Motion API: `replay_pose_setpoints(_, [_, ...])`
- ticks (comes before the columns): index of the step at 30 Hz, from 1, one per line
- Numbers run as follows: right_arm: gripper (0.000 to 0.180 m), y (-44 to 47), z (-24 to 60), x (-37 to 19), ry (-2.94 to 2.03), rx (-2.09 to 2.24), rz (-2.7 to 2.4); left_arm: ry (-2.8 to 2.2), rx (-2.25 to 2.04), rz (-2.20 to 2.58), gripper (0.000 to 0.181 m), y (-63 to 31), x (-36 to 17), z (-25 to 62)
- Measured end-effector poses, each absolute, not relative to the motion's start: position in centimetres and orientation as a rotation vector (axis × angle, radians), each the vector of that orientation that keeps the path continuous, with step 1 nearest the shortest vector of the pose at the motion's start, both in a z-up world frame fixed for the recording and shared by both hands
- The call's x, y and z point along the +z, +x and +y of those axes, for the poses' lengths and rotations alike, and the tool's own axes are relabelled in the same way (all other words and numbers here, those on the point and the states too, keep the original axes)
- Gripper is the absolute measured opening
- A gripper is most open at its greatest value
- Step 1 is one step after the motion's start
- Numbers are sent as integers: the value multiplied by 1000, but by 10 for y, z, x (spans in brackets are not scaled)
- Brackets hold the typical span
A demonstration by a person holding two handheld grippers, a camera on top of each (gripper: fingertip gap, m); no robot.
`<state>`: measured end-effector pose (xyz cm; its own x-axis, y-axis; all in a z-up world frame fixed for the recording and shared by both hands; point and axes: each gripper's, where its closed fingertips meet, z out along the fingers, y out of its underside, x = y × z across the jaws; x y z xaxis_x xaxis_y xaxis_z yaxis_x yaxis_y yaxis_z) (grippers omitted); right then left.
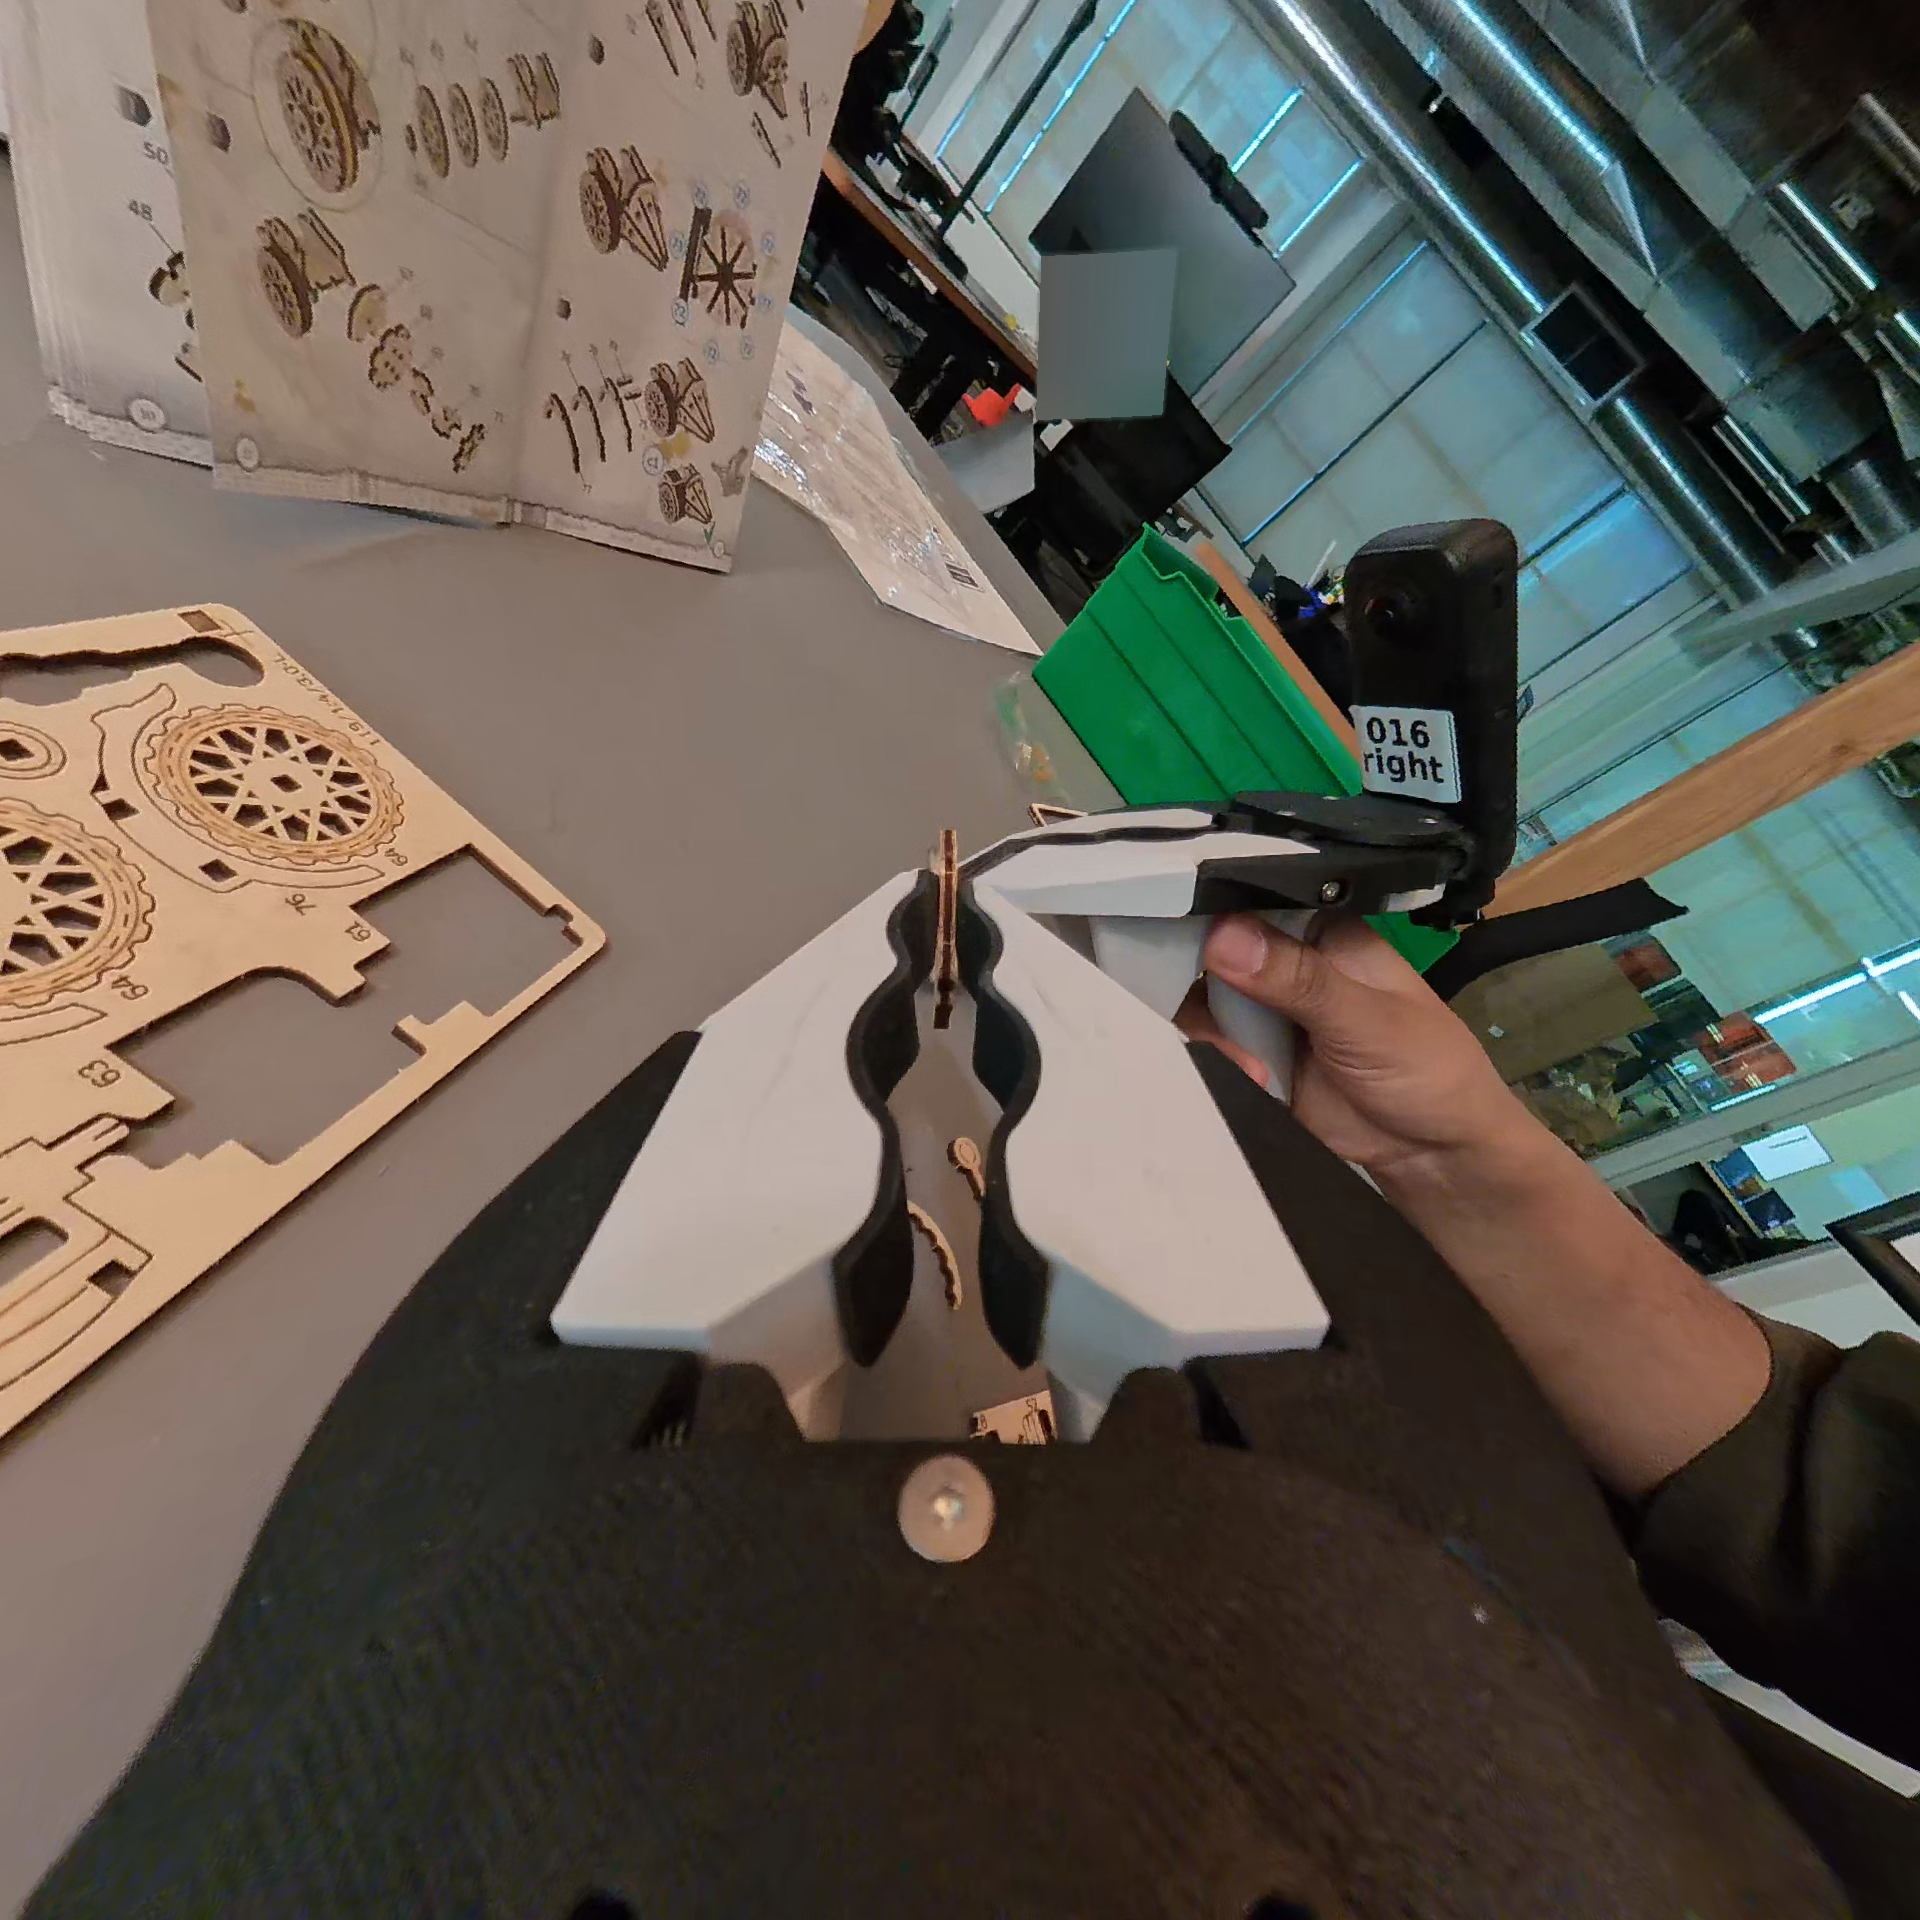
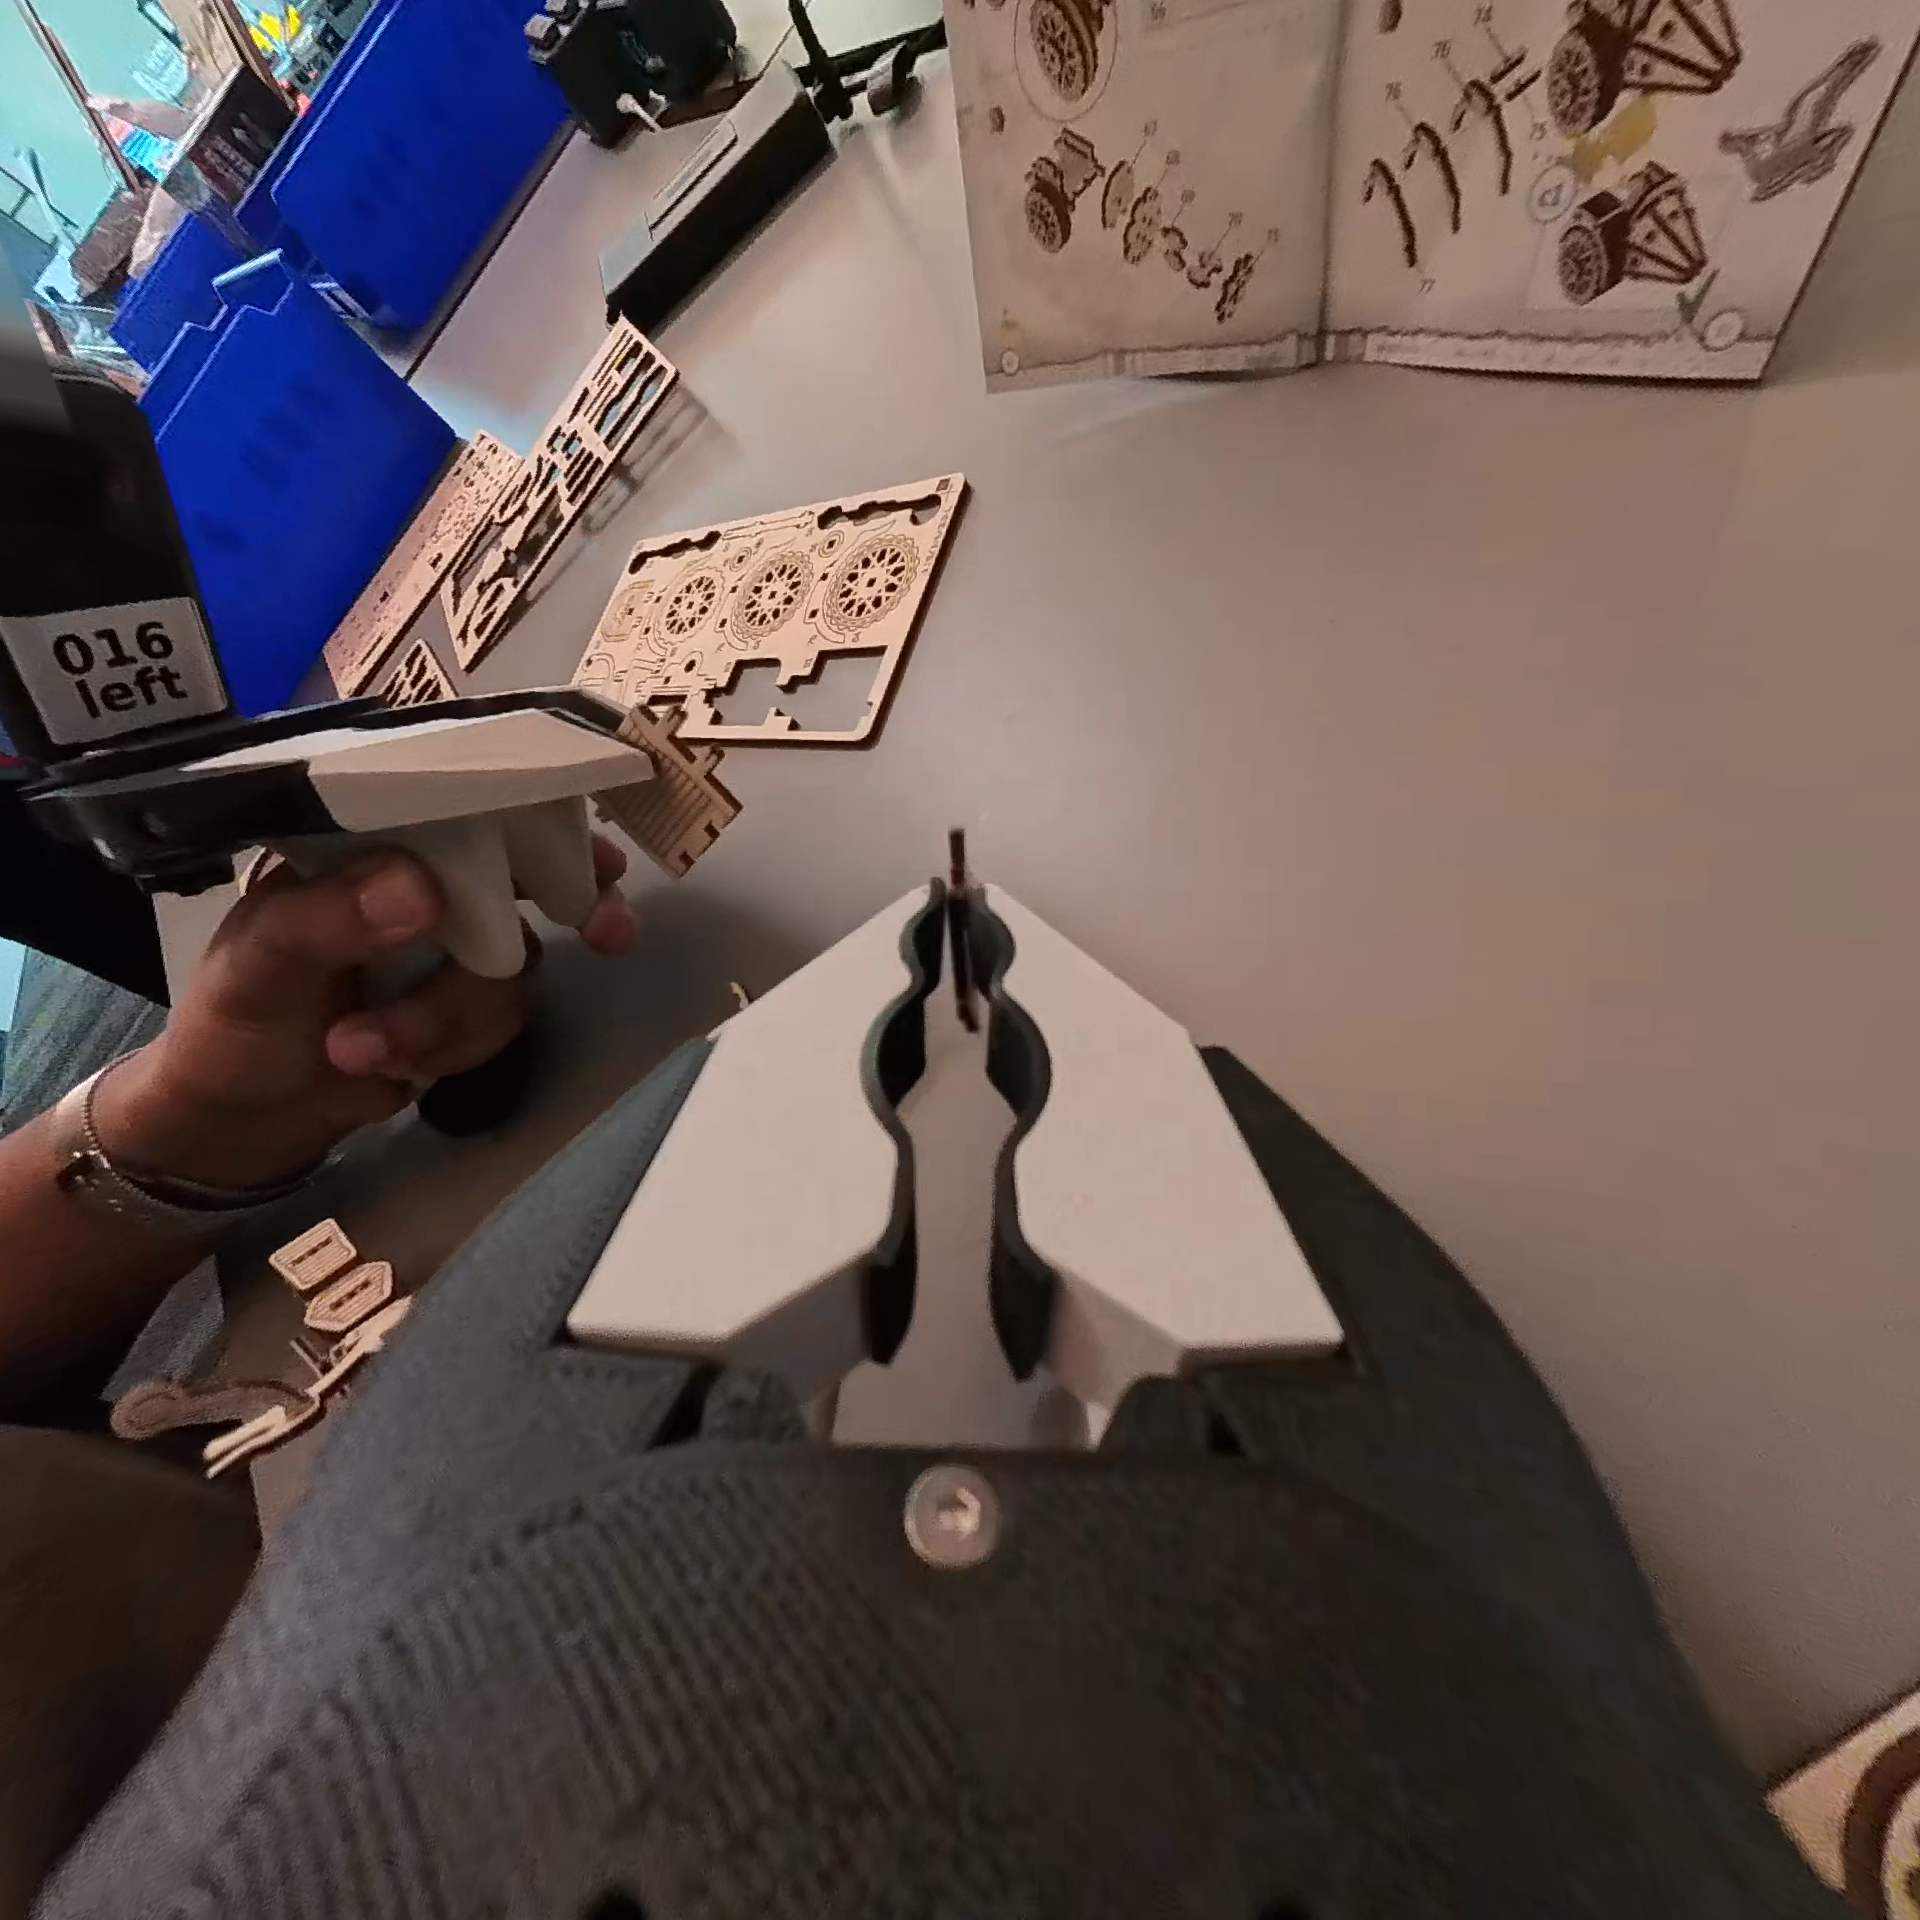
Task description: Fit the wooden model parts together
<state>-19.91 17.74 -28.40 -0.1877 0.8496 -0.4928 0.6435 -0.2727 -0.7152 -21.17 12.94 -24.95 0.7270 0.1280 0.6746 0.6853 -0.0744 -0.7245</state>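
Note:
My left gripper (image 1: 948, 883) is shut on a flat wooden part (image 1: 945, 935), seen edge-on between its tips. In the right wrist view it shows as a slotted wooden panel (image 2: 681, 795) held at the tip of the left gripper (image 2: 639, 753). My right gripper (image 2: 961, 896) is shut on a thin dark wooden piece (image 2: 961, 961), also edge-on. In the left wrist view the right gripper (image 1: 1003, 868) comes in from the right, its tip right next to my left fingertips; its piece is hidden there. Both are held above the grey table (image 2: 1403, 779).
A laser-cut wooden sheet with wheels (image 1: 260, 883) (image 2: 790, 613) lies to the left. More sheets (image 2: 520, 520) lie beyond it. An open instruction booklet (image 1: 468, 260) (image 2: 1351, 177) stands at the back. Loose small parts (image 2: 332, 1288) (image 1: 935, 1247) lie near me. Green bin (image 1: 1174, 686), blue bins (image 2: 291, 416). Across from one pair of fingers to the other is roughly 7 cm.

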Motion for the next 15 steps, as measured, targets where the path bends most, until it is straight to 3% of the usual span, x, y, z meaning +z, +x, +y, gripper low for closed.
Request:
replay_pose_setpoints(9, [20,-198,196,-277,-1766,1260,-1757,-1610,-536,-675,1,-211,-250,130])
replay_pose_setpoints(15, [17,-190,203,-294,-1705,1009,-1881,-1615,-542,-675,1,-211,-251,130])
